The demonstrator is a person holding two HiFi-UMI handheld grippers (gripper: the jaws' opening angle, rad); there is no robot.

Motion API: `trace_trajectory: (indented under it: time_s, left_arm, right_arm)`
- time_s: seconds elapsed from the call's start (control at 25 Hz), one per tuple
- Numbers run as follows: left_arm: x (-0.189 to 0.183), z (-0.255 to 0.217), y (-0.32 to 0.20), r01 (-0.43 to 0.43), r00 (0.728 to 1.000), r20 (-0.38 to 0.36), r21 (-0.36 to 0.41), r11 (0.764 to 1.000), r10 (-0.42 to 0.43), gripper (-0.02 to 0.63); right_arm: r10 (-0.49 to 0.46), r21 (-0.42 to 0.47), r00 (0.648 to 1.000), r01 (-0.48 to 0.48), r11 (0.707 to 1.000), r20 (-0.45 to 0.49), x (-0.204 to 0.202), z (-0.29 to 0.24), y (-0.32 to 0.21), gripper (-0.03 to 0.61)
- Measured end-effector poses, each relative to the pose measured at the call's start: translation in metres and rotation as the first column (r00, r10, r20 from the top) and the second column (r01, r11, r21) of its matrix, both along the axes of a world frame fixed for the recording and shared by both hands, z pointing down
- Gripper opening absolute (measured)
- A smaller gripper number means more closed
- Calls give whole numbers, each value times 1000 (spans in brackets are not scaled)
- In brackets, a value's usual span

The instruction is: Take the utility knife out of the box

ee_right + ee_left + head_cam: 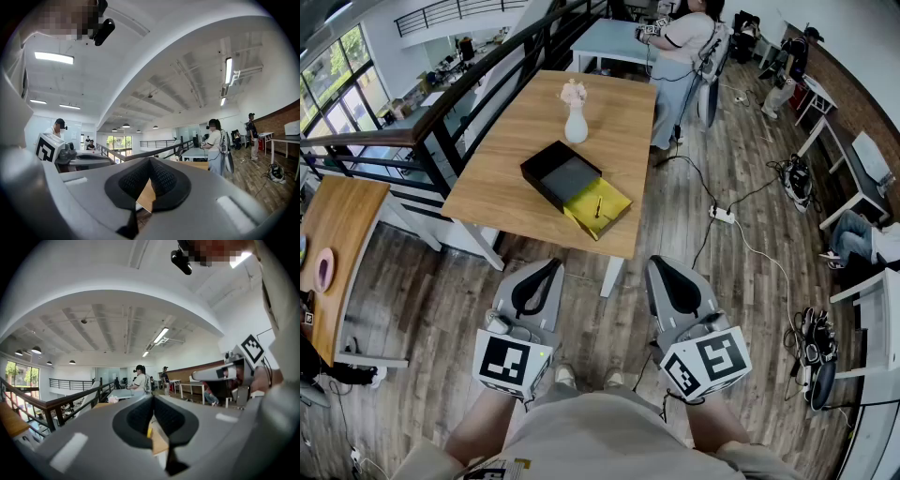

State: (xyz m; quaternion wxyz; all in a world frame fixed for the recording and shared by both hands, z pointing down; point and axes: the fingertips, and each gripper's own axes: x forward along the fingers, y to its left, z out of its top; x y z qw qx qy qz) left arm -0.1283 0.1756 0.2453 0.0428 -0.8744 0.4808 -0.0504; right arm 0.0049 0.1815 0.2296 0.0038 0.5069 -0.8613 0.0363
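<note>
1. The left gripper (534, 286) is closed with nothing between its pads; in the left gripper view (153, 413) the black pads meet at the tips.
2. The right gripper (675, 286) is likewise closed and empty, and its pads also meet in the right gripper view (149, 174).
3. In the head view both grippers are held level over the wooden floor (431, 300), side by side. They are well apart from the wooden surface (520, 122), which lies toward 12 o'clock.
4. The box (561, 173) rests on the near part of the surface in two parts. The black half lies open, and the yellow half (617, 199) touches it on its 4 o'clock side.
5. The utility knife (599, 205) lies inside the yellow half as a slim dark strip. Neither gripper touches it.
6. A white vase (576, 127) with pale flowers stands upright at 12 o'clock from the box.
7. A person (680, 56) stands by the far end of the surface, at about 1 o'clock.
</note>
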Motion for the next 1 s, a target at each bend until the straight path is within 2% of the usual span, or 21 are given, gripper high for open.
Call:
trace_trajectory:
  time_s: [0.4,0.6,0.76,1.0]
  left_arm:
    - [6,1,0,1,1000,14,-16,1000,0,2]
    - [15,12,5,-6,1000,21,-65,998,8,2]
    - [27,13,4,-22,999,39,-44,999,24,2]
    - [45,15,7,-15,999,45,-56,998,18,2]
  right_arm:
    - [-2,-12,1000,3,1000,23,10,0,-2,0]
    - [-21,-15,999,21,1000,24,12,4,2,0]
    - [-26,-19,999,26,999,24,19,7,4,0]
    - [-25,-42,999,27,999,45,38,17,3,0]
